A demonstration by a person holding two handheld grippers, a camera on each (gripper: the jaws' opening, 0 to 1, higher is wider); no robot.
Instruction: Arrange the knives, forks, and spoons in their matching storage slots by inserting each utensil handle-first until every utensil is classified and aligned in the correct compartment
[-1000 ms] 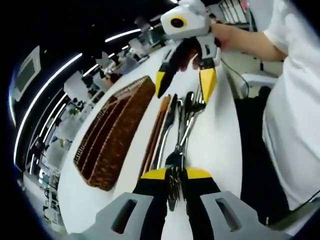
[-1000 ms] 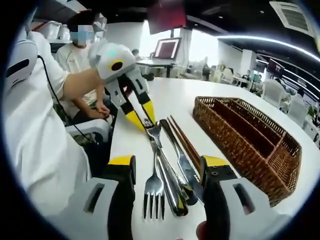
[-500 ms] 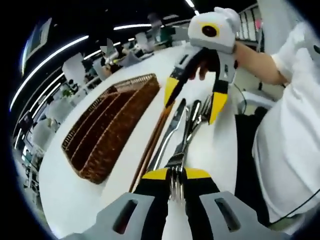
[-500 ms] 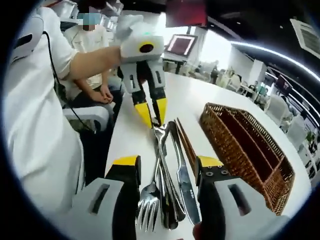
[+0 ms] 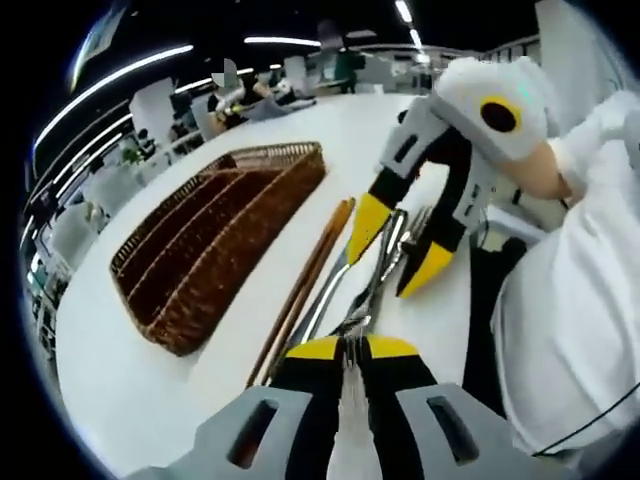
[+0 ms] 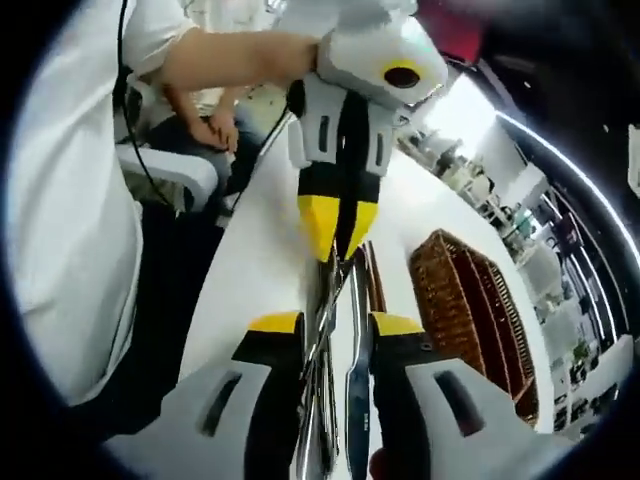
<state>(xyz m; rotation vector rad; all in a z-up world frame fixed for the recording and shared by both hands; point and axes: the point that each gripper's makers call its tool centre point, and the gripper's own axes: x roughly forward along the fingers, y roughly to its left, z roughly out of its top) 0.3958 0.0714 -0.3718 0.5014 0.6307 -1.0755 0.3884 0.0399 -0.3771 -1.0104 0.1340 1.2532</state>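
Left tongs point(image 5: 352, 349) gripping cutlery point(image 5: 372, 290), no legible writing

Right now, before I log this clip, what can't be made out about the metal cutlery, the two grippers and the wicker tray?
- Left gripper view: left gripper jaws hide the near ends of the metal cutlery bundle.
- Right gripper view: right gripper jaws cover the bundle's sides, so the pieces can't be counted.
- Right gripper view: brown wicker tray, compartments too foreshortened to check.
- Left gripper view: wooden chopsticks, near tips cut off by the jaw.
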